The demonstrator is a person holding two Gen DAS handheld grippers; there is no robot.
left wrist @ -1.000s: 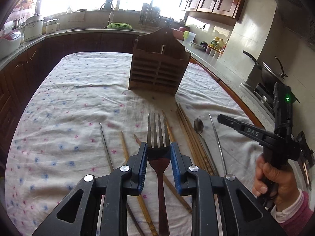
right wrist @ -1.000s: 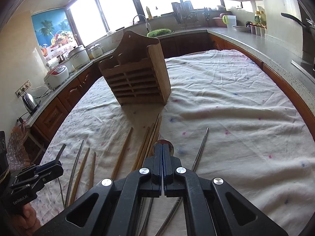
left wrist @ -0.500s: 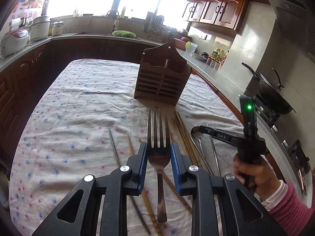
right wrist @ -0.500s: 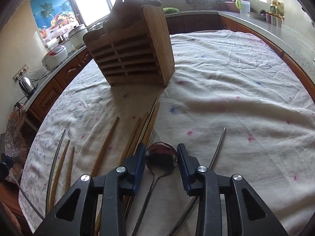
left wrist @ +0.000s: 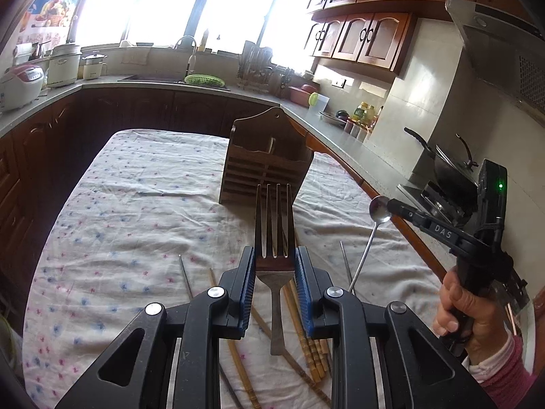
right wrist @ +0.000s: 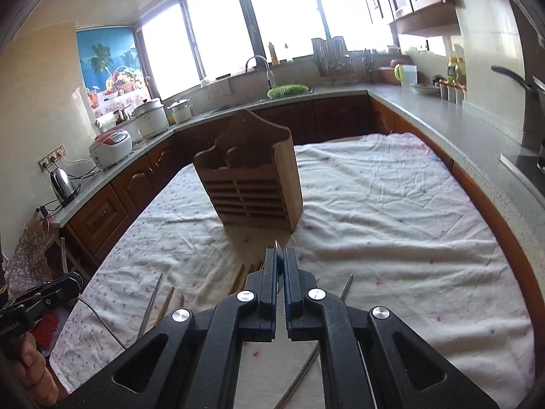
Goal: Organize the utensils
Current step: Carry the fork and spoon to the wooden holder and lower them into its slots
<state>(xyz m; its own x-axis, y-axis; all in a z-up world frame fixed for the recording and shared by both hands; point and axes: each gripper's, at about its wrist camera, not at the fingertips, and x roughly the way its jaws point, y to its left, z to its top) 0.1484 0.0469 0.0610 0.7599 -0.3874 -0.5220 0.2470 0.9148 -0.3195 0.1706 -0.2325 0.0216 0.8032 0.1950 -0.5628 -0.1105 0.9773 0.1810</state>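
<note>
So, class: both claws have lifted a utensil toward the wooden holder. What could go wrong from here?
1. The right claw pinches the spoon only at its bowl, so the long handle hangs free and might swing or slip out.
2. The left claw grips the fork near its tines; the handle could snag the chopsticks lying below.
3. The holder stands loose on wrinkled cloth, so a bump might tip it.

Strong daylight pours through the windows (left wrist: pixel 204 6) at the top of both frames, blown out to white glare with no detail behind the glass. The cloth (right wrist: pixel 391 204) is evenly lit with soft shadows. Fisheye distortion bends the edges, the corners fall dark, and focus is fairly sharp.
</note>
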